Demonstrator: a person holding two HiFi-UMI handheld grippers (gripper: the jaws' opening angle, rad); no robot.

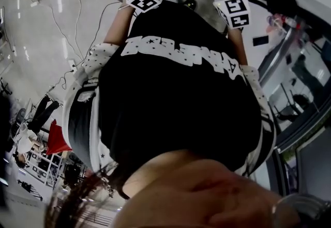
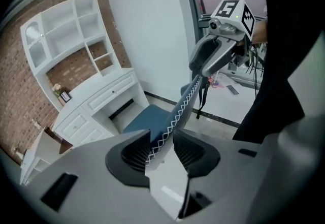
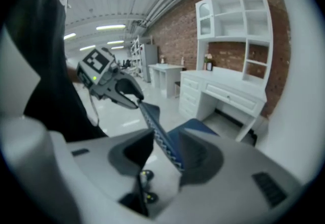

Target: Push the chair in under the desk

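The white desk (image 2: 96, 100) stands against the far brick wall. The blue chair (image 2: 148, 119) sits pulled out on its near side, with the seat facing the knee gap and not yet under it. The step in hand looks like taking hold of the chair back (image 2: 179, 108). The left gripper (image 2: 161, 148) and the right gripper (image 3: 165, 153) each straddle its stitched top edge, one at each end, with jaws wide apart and pads not clamped. The next move probably calls for closing both, then pushing evenly toward the desk.
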